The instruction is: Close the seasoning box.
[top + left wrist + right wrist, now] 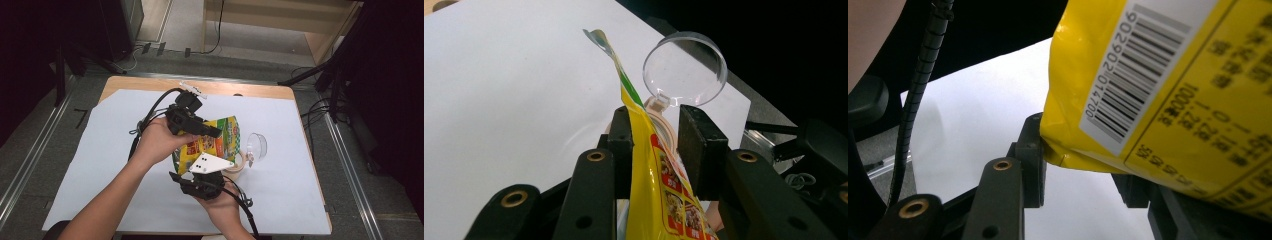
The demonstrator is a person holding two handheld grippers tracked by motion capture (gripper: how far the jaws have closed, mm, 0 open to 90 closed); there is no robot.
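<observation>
Gripping the yellow snack bag (212, 142) from two sides, the left gripper (655, 150) has its jaws around the bag's upper part, one pad against the film and the other seemingly a little off it, while the right gripper (1083, 172) is closed on the bag's bottom corner near the barcode. The bag hangs tilted above the white table sheet (100, 165), its open top toward the round container (239, 164) with its clear hinged lid (685, 68) standing open beside it. The risk, as I judge it, is that the slick film slips through the looser left hold, or the tilted mouth misses the container and spills contents onto the sheet. The raised lid stands close to the bag's mouth and could get knocked.
</observation>
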